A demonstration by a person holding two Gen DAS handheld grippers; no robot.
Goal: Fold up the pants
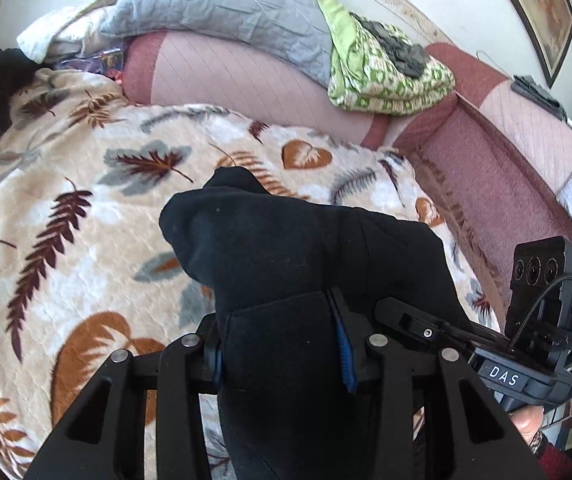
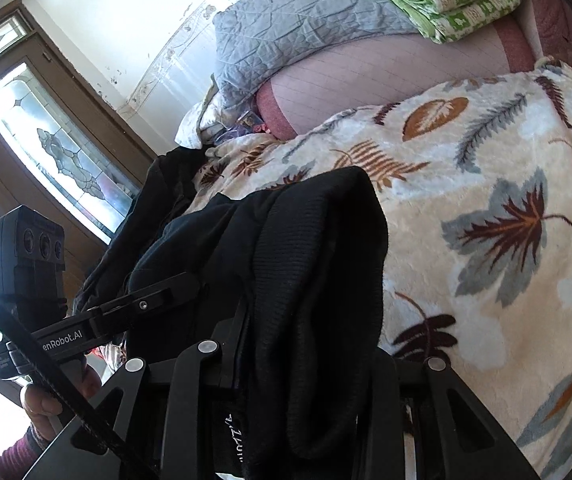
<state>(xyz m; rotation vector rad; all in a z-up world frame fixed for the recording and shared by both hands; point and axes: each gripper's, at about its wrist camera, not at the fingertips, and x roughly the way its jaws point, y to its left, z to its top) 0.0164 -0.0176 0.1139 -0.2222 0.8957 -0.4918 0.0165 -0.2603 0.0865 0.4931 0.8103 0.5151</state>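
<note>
The black pants (image 1: 286, 256) hang bunched between both grippers above the leaf-patterned blanket (image 1: 86, 208). My left gripper (image 1: 282, 344) is shut on a fold of the pants, with fabric draped over its fingers. In the right wrist view my right gripper (image 2: 301, 360) is shut on the ribbed waistband of the pants (image 2: 317, 264), which hides the fingertips. The right gripper also shows at the right edge of the left wrist view (image 1: 525, 344), and the left gripper at the left of the right wrist view (image 2: 86, 320).
The blanket (image 2: 485, 208) covers a sofa seat. Behind it are a pink sofa back (image 1: 246, 76), a grey quilted cushion (image 1: 226, 4) and a folded green blanket (image 1: 385, 76). More dark clothing (image 2: 166, 184) lies at the far end. A door with patterned glass (image 2: 58, 148) stands beyond.
</note>
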